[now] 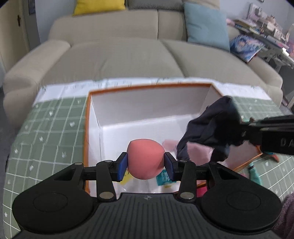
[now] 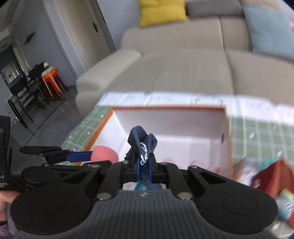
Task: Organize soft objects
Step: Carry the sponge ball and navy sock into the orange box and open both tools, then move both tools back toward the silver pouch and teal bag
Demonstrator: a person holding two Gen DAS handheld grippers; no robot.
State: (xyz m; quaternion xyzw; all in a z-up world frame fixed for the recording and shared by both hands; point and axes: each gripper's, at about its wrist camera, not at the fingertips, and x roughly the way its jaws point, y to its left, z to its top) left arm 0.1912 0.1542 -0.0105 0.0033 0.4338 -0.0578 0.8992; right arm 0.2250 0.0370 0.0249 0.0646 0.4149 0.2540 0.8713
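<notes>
While both loads hung over the open box (image 1: 147,117) for dropping, the left gripper (image 1: 145,164) squeezed a pink ball (image 1: 145,159), and at its 2 o'clock the right gripper (image 2: 144,168) pinched a navy cloth (image 2: 142,145).

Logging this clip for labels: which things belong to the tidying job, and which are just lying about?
Job:
pink foam ball in left gripper
navy cloth in right gripper
white box

Lying about:
beige sofa
yellow cushion
blue cushion

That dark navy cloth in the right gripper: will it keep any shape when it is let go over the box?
Probably not. The dark navy cloth hangs in loose folds from the right gripper, so it looks floppy and light. Released above the white box with the orange rim, it would likely crumple where it lands. The thin bunch between the closed jaws could also slip.
</notes>
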